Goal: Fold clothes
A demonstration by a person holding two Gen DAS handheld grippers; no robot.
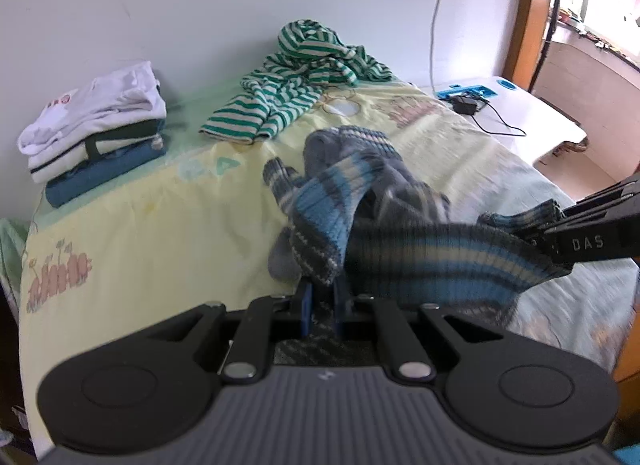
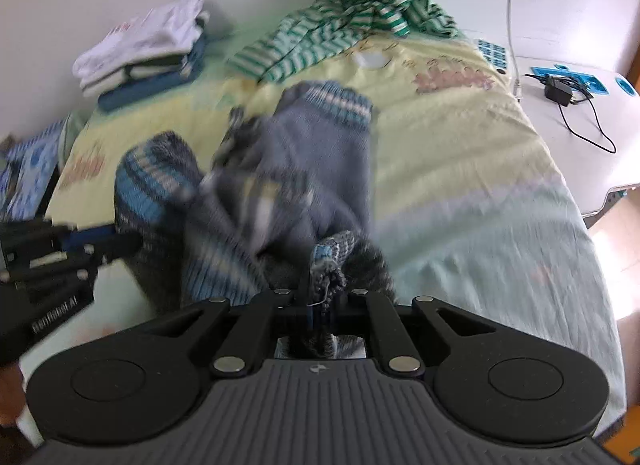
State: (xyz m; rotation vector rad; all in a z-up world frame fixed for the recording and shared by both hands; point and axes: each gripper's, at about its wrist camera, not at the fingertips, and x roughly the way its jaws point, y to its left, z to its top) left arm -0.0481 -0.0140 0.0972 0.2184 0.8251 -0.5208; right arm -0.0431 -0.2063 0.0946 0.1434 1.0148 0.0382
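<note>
A grey knit sweater with blue and cream stripes (image 1: 400,225) hangs bunched between both grippers above the bed; it also shows in the right wrist view (image 2: 304,169), blurred. My left gripper (image 1: 322,289) is shut on one striped edge of it. My right gripper (image 2: 324,285) is shut on another edge; it also shows at the right of the left wrist view (image 1: 536,237). The left gripper shows at the left of the right wrist view (image 2: 116,241).
A green striped garment (image 1: 296,77) lies crumpled at the far side of the yellow bedsheet (image 1: 140,217). A stack of folded clothes (image 1: 96,125) sits far left by the wall. A white table (image 1: 532,117) with a black charger (image 1: 464,105) stands to the right.
</note>
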